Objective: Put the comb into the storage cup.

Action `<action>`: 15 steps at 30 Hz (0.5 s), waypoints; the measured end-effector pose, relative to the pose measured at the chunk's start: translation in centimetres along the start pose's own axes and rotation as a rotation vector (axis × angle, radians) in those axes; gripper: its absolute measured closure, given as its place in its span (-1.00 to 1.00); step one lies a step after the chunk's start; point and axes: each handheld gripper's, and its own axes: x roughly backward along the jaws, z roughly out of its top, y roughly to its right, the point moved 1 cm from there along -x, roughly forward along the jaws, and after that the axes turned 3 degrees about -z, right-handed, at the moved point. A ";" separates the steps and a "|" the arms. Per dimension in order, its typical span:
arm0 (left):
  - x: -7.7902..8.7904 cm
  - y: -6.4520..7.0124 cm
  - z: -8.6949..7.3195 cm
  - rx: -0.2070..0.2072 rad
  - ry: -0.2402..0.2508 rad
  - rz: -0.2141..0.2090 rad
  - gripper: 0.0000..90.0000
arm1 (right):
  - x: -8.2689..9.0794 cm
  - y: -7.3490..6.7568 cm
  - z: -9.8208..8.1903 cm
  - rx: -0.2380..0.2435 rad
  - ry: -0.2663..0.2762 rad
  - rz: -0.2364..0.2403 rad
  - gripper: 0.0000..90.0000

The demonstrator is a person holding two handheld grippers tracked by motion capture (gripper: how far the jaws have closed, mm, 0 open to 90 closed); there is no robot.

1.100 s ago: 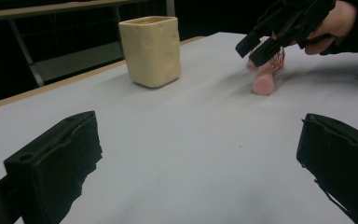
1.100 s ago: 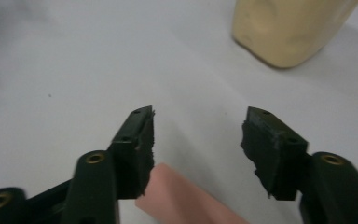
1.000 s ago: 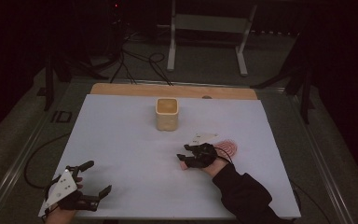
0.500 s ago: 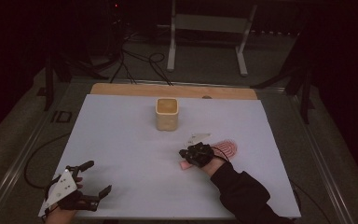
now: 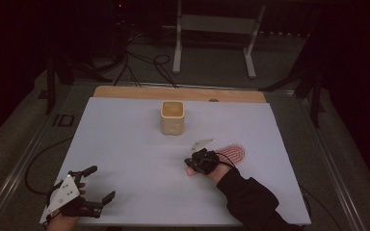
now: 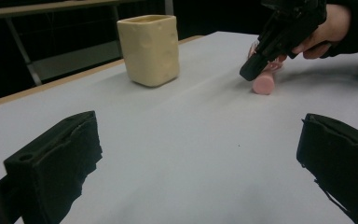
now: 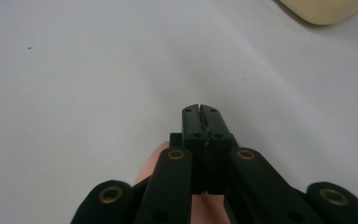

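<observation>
Right gripper point(image 5: 191, 166) jaws fully shut above pink handle point(image 6: 264, 83), near-right of cup point(image 5: 172, 117); whether pinched, can't tell. Looks light, rigid, slick: grip mid-handle. Left gripper point(image 5: 92, 185) wide open, empty.

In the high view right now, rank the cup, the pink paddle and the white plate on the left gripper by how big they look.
1. Cup, largest.
2. White plate on the left gripper, but it sits nearer the camera, so its place against the cup is unsure.
3. Pink paddle, smallest as seen; the right gripper covers part of it.
</observation>
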 end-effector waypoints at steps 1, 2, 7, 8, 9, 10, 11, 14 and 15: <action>0.0 0.0 0.0 -0.001 0.000 0.000 -1.00 | 0.1 0.0 -0.1 0.006 -0.006 0.002 1.00; 0.0 0.0 0.0 -0.002 0.000 0.001 -1.00 | 0.1 -0.1 -0.1 0.001 -0.009 0.001 1.00; 0.0 0.0 0.0 -0.003 -0.001 0.001 -1.00 | 0.3 -0.6 -0.6 0.007 -0.026 0.004 1.00; 0.0 0.0 0.0 -0.004 0.000 0.001 -1.00 | 0.4 -0.7 -0.7 0.016 -0.027 0.003 1.00; 0.0 0.0 0.0 -0.005 0.000 0.001 -1.00 | 0.6 -0.9 -0.8 0.021 -0.027 0.003 1.00; 0.0 0.0 0.0 -0.005 0.000 0.001 -1.00 | 0.6 -0.9 -0.8 0.021 -0.027 0.003 1.00; 0.0 0.0 0.0 -0.001 -0.001 0.000 -1.00 | 0.9 -1.1 -1.1 0.029 -0.034 0.008 1.00; 0.0 0.0 0.0 -0.002 0.000 -0.001 -1.00 | 1.4 -1.3 -1.6 0.019 -0.036 0.020 1.00; -0.1 0.0 0.0 -0.003 -0.001 0.000 -1.00 | 1.6 -1.3 -1.8 0.017 -0.039 0.022 1.00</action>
